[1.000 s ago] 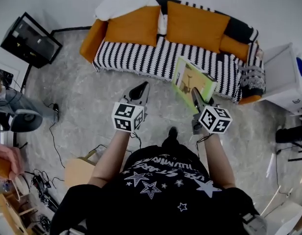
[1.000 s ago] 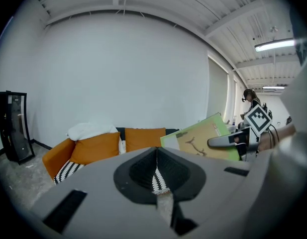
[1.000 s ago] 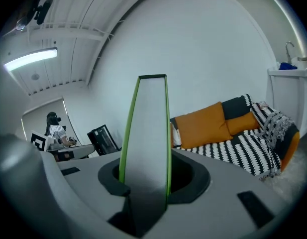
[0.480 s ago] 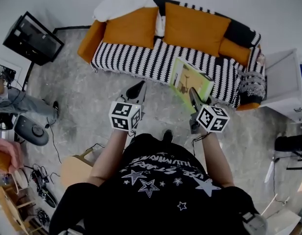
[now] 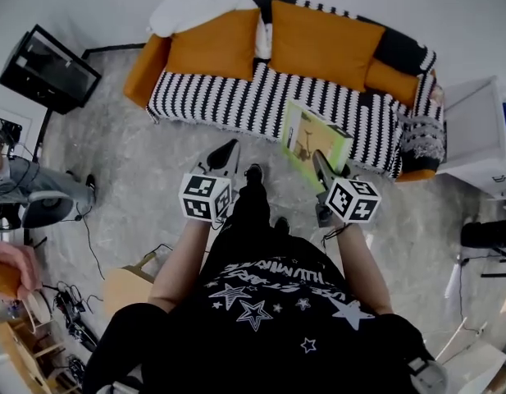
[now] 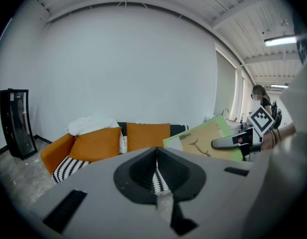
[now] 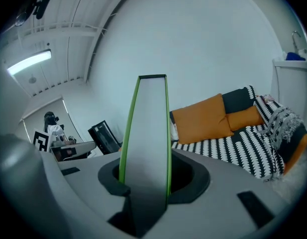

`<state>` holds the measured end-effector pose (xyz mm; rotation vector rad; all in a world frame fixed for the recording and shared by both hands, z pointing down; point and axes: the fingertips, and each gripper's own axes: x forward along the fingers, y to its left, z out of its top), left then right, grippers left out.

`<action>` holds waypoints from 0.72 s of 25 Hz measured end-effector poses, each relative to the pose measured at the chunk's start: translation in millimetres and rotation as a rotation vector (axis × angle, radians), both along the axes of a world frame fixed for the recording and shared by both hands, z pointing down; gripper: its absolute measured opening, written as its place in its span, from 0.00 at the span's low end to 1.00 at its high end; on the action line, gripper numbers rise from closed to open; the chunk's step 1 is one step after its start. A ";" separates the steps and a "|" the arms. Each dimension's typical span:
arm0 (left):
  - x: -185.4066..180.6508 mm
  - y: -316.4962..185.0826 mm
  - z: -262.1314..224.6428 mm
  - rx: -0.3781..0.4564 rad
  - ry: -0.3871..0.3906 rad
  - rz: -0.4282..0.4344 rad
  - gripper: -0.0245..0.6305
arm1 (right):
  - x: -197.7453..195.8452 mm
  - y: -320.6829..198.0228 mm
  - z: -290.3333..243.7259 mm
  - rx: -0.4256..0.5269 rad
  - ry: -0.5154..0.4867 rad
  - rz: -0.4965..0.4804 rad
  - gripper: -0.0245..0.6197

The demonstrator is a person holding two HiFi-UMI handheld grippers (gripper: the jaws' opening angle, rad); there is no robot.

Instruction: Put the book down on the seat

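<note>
R gripper (image 5: 324, 164) fingers clenched on book (image 5: 312, 136), its edge upright btwn them; sofa (image 5: 236, 97) beyond fingertips. L gripper (image 5: 226, 150) fingers pressed together, empty

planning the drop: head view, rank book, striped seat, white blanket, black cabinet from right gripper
1. book, in the right gripper's jaws
2. striped seat, just ahead
3. white blanket, sofa's back, left end
4. black cabinet, far left

One corner of the book (image 5: 314, 138) (the lower one) hides behind the right gripper (image 5: 321, 159).
</note>
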<state>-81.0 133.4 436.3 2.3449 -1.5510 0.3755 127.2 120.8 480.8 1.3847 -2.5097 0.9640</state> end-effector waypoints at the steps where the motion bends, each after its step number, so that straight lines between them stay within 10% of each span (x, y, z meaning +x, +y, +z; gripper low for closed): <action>1: 0.3 -7.4 1.1 0.004 0.003 0.008 0.05 | 0.6 -4.7 0.4 0.001 0.007 0.007 0.26; 18: -15.4 -193.3 26.2 -0.012 -0.013 0.194 0.05 | -8.6 -149.0 29.0 -0.057 0.172 0.110 0.26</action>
